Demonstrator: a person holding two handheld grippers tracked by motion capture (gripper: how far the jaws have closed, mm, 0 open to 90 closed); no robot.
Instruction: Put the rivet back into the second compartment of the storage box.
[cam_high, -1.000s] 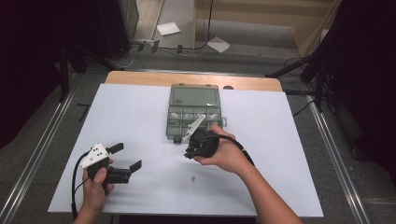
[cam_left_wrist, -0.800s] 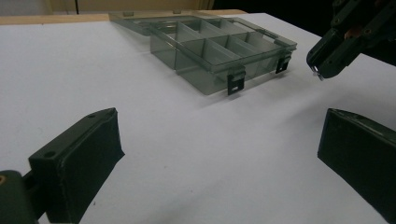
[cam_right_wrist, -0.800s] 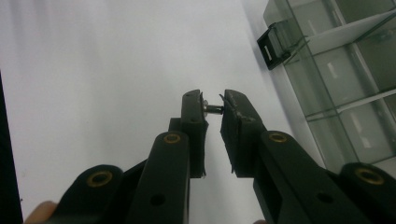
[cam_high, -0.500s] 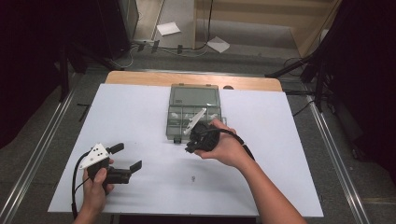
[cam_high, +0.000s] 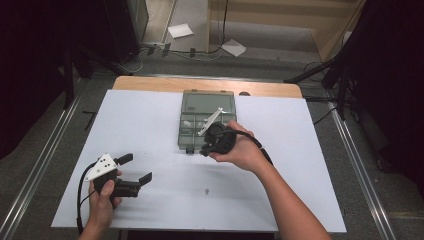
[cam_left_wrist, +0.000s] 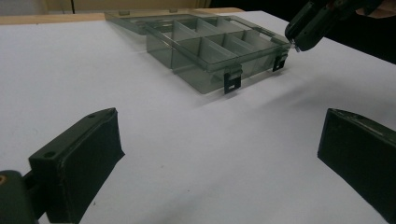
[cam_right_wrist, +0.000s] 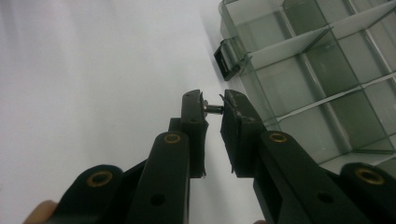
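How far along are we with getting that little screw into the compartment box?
Done: the small screw is pinched between the right gripper tips, and the clear compartment box lies open. In hand: the right gripper hovers at the box's near edge, by its latches. Left: carry it over a compartment and release. Another tiny piece lies on the white table. The left gripper waits open, empty.

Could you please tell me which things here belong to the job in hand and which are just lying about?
Part of the job:
- small screw, pinched in the right tool
- open compartment box beside it
- another small screw on the white table

Just lying about:
- left tool, open and holding nothing
- papers on the floor
- cables on the floor
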